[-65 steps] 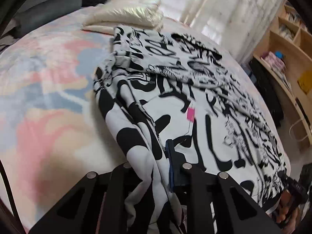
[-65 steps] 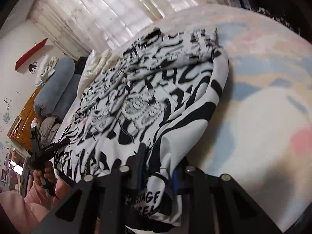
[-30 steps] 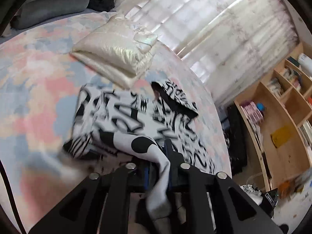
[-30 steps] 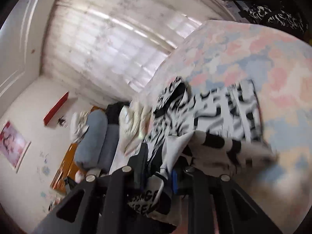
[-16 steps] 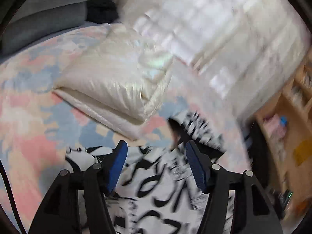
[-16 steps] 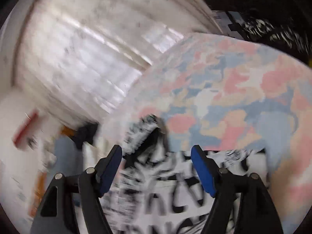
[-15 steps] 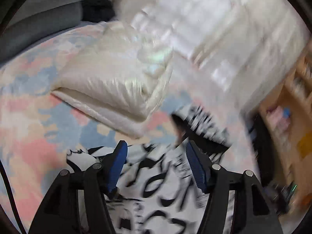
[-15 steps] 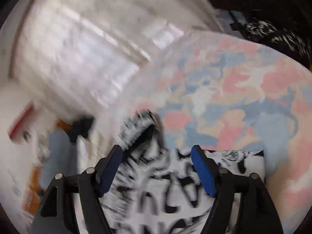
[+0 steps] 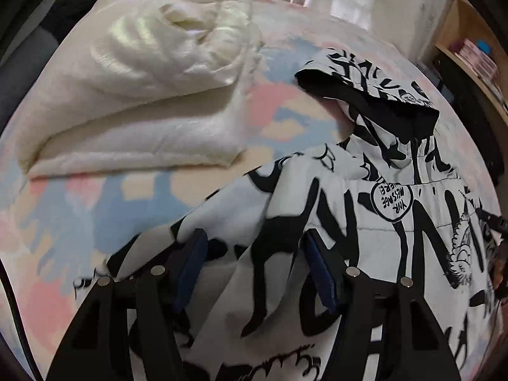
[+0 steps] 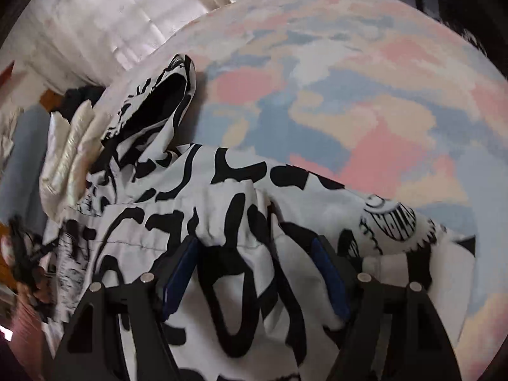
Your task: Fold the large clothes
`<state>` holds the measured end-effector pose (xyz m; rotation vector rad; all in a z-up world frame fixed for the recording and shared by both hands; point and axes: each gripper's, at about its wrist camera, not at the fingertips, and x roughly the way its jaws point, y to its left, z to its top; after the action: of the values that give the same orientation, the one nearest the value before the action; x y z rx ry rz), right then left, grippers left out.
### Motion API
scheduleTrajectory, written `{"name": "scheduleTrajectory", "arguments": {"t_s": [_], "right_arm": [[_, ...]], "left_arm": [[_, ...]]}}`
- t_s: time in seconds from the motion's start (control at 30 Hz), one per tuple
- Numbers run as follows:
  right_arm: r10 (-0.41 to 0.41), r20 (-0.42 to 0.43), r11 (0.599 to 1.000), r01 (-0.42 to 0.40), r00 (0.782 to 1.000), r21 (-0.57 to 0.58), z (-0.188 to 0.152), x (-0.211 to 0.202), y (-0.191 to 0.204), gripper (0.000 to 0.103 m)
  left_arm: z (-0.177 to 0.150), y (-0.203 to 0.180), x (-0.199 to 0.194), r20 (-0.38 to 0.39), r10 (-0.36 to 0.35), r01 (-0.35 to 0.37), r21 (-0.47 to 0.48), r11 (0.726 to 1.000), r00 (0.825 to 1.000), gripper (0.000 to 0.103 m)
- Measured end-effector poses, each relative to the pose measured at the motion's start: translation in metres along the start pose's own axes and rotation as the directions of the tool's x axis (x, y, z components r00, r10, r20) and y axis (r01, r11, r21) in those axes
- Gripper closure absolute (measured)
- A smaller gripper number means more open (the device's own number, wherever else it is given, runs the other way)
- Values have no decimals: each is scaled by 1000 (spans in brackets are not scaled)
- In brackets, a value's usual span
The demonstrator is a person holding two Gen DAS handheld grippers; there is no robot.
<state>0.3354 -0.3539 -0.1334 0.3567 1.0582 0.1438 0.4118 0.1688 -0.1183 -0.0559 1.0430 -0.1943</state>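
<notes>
- Below, a black-and-white graphic-print hooded jacket lies folded on a bed with a pastel pink, blue and cream cover.
- Left gripper: jaws apart, blue pads clear of the cloth on both sides; a raised fold of the jacket sits in the gap between them, not pinched.
- In the left wrist view the jacket fills the frame from 6 to 3 o'clock; its hood, black lining showing, lies at 1 o'clock, past the fingertips.
- A round printed badge reads upside down at 3 o'clock of the left gripper.
- Right gripper: jaws apart likewise, a gathered ridge of jacket fabric between the pads, neither pad pressing on it.
- In the right wrist view the hood lies at 10 o'clock, the jacket body spreading from 9 to 4 o'clock under the fingers.
- A folded cream padded jacket rests at 11 o'clock in the left view, just beside the printed jacket, apart from it.
- The other gripper shows blurred at the frame edge in each view.
</notes>
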Motion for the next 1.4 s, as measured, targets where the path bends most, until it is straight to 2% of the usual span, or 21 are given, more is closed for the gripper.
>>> {"name": "scheduleTrajectory", "arguments": {"t_s": [0.03, 0.07, 0.1, 0.2, 0.23, 0.33, 0.43, 0.53, 0.57, 0.63, 0.67, 0.8, 0.9, 1.03, 1.1, 1.2, 1.3, 1.4], "right_arm": [[-6, 10, 1000, 6, 1000, -7, 0, 2, 1, 29], [-19, 24, 1000, 19, 1000, -16, -2, 2, 3, 31], [-27, 31, 999, 28, 999, -25, -2, 2, 5, 46], [-43, 67, 997, 47, 997, -56, -6, -7, 13, 84], [-55, 95, 996, 62, 994, -63, -8, -14, 17, 89], [-72, 234, 994, 88, 970, -61, -7, -46, 29, 89], [-74, 318, 996, 85, 945, -24, 3, -60, 32, 89], [-130, 292, 989, 145, 948, -29, 12, -33, 35, 89], [-160, 260, 984, 176, 952, -39, 12, -16, 32, 89], [-185, 200, 980, 195, 962, -35, 8, 15, 25, 86], [-173, 194, 984, 179, 966, -16, 6, 22, 19, 84], [-124, 200, 992, 117, 972, 47, 6, 15, 6, 68], [-145, 179, 988, 132, 973, 82, 8, -6, 6, 66], [-114, 290, 993, 97, 950, 73, -10, -54, 25, 66], [-83, 305, 997, 80, 949, 23, -24, -69, 41, 66], [-20, 252, 998, 35, 967, -56, -45, -66, 68, 66], [-31, 200, 993, 53, 979, -106, -59, -42, 86, 66], [-83, 166, 991, 99, 983, -90, -64, -22, 77, 66]], "left_arm": [[1, -4, 1, 10, 9, -9, 13, 1000, 1000, 48], [1, -8, 2, 15, -4, 4, 25, 1000, 1000, 79], [1, -13, 3, 8, -21, 20, 41, 999, 1000, 92], [-3, -33, -8, 97, 104, -113, 94, 989, 990, 100], [-3, -37, -16, 134, 124, -137, 88, 987, 983, 100], [0, -30, -40, 225, 127, -131, 4, 991, 966, 101], [5, -25, -36, 233, 170, -164, -45, 985, 957, 101], [3, -23, -10, 200, 224, -217, -54, 975, 954, 100], [1, -21, 4, 171, 237, -231, -56, 971, 956, 100], [0, -16, 21, 138, 231, -221, -81, 972, 963, 97], [-1, -14, 23, 141, 224, -212, -94, 973, 964, 96], [-2, -6, 13, 137, 193, -177, -118, 977, 972, 88], [-5, -3, -11, 147, 191, -174, -122, 977, 971, 86], [-24, -7, -52, 181, 183, -161, -131, 978, 966, 86], [-35, -11, -66, 184, 182, -160, -126, 979, 966, 93], [-56, -19, -78, 199, 154, -132, -121, 984, 968, 93], [-72, -17, -67, 167, 198, -179, -120, 977, 966, 94], [-80, -3, -50, 123, 251, -232, -148, 961, 960, 97]]}}
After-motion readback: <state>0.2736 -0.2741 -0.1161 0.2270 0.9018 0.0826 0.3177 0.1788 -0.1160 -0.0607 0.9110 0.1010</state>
